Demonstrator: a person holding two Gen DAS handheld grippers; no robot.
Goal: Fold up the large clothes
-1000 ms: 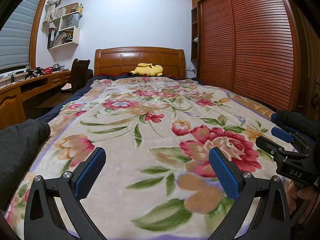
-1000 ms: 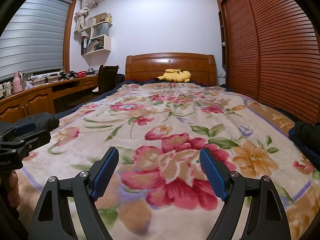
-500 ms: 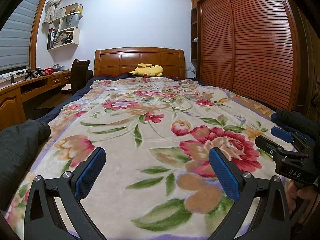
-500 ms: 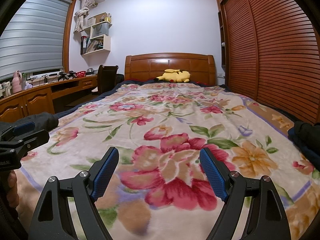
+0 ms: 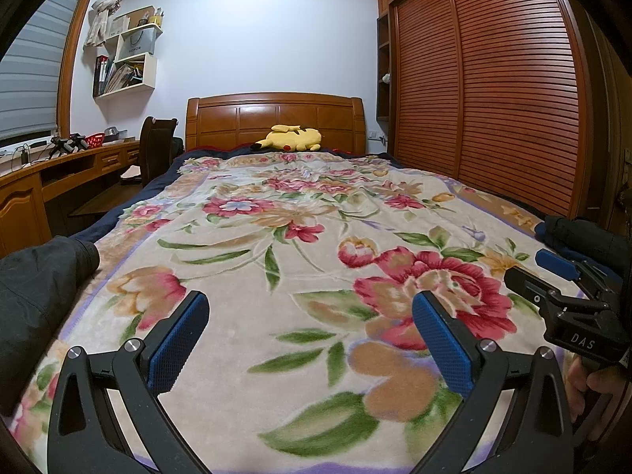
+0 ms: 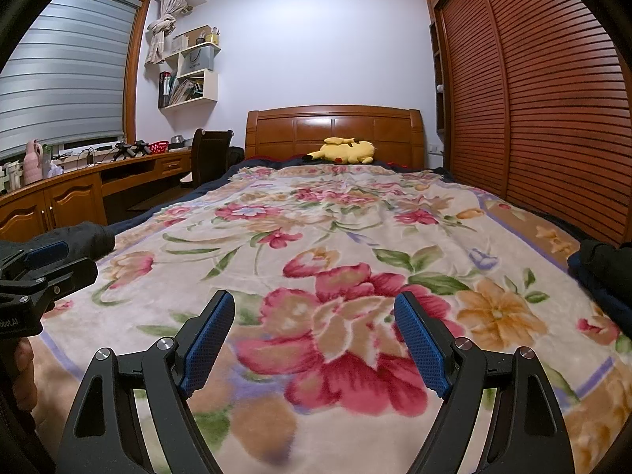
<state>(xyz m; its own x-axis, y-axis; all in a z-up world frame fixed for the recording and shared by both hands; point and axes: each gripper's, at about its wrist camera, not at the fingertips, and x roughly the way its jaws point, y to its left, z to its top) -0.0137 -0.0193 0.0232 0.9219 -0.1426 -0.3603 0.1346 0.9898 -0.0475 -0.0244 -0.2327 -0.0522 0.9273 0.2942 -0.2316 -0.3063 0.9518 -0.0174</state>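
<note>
The left gripper (image 5: 308, 339) is wide open and holds nothing. The right gripper (image 6: 314, 341) is wide open too, with nothing in it. Both hang side by side over the near end of the bed's flowery blanket (image 5: 300, 245). A dark piece of clothing (image 5: 35, 276) lies on the bed's left edge, just beside the left gripper. Another dark piece (image 6: 604, 272) lies on the right edge. A yellow plush toy (image 5: 290, 139) rests far off by the headboard (image 5: 272, 118). A wooden wardrobe (image 5: 493, 91) stands close along the right side.
</note>
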